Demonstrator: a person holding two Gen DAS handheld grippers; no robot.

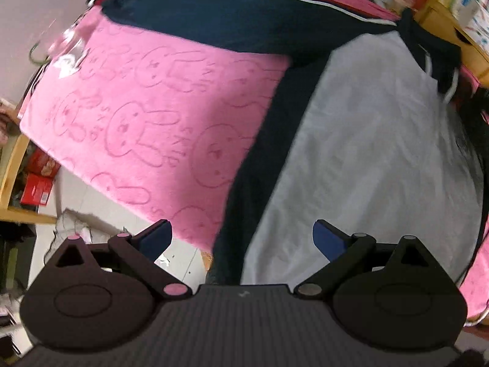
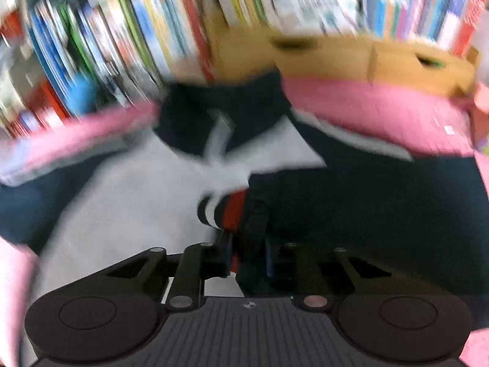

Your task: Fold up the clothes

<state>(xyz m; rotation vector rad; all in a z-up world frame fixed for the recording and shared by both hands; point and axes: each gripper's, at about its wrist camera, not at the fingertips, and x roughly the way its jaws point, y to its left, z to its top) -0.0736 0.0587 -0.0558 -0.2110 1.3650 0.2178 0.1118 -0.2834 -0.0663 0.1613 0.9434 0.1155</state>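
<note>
Right gripper (image 2: 247, 257) pinches a dark navy fold of the grey-and-navy jacket with white and red stripes (image 1: 351, 153), its jaws nearly closed. Left gripper (image 1: 241, 238) hangs wide open, holding nothing, above the jacket, which lies spread on the pink bunny-embossed blanket (image 1: 146, 116).

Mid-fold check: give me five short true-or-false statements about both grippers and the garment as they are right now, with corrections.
1. The left gripper is open and holds nothing. True.
2. The right gripper is open and empty. False: it is shut on the striped navy cuff.
3. The navy-and-grey jacket lies on a pink bunny-patterned blanket. True.
4. The blanket is green. False: pink.
5. A packed bookshelf stands behind the jacket. True.
</note>
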